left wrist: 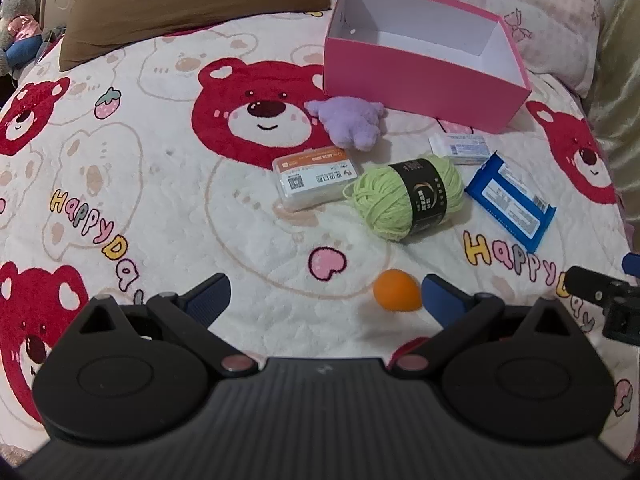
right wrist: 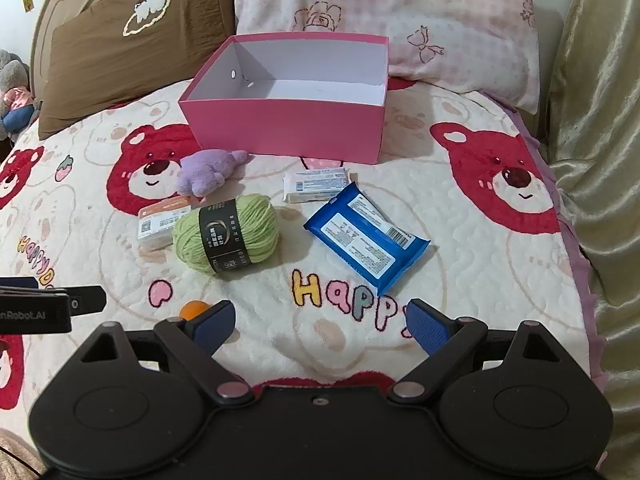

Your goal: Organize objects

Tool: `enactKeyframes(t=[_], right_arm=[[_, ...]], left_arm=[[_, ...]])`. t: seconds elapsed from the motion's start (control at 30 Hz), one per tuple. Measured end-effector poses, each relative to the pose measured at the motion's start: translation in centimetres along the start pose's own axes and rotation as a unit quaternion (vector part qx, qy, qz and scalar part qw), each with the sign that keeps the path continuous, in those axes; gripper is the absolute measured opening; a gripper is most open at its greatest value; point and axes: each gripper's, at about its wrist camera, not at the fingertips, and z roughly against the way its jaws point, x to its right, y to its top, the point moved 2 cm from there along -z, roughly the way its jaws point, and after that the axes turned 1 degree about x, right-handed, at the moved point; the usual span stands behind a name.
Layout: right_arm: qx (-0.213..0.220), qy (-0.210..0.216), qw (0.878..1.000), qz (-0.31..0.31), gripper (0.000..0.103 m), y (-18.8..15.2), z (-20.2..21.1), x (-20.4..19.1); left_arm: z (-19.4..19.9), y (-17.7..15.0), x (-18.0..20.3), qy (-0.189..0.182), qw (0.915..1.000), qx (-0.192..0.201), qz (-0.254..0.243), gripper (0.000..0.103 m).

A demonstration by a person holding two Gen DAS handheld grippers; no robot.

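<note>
An empty pink box (left wrist: 420, 80) (right wrist: 288, 128) stands at the back of the bed. In front of it lie a purple plush toy (left wrist: 352, 122) (right wrist: 210, 170), a clear case with an orange label (left wrist: 314, 178) (right wrist: 162, 220), a green yarn ball (left wrist: 406, 194) (right wrist: 228, 232), a small white packet (left wrist: 460, 146) (right wrist: 316, 184), a blue packet (left wrist: 510, 200) (right wrist: 366, 236) and an orange egg-shaped sponge (left wrist: 398, 290) (right wrist: 192, 308). My left gripper (left wrist: 326, 298) is open over the blanket, the sponge just inside its right finger. My right gripper (right wrist: 320, 324) is open and holds nothing.
A bear-print blanket (left wrist: 160, 200) (right wrist: 460, 280) covers the bed. A brown pillow (left wrist: 180, 0) (right wrist: 132, 48) and a pink-checked pillow (left wrist: 500, 4) (right wrist: 400, 12) lean at the back. A shiny curtain (right wrist: 592, 120) hangs on the right. A grey plush (left wrist: 18, 24) sits far left.
</note>
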Motion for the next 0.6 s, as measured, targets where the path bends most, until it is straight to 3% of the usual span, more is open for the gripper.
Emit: enactKeyframes(t=[0.6], right_arm=[[0.003,0.006,1.0,0.006,0.094,0.0,0.2,0.0]], left_arm=[[0.6,0.1,-1.1,-0.018,0.9989,0.012,0.041,0.103]])
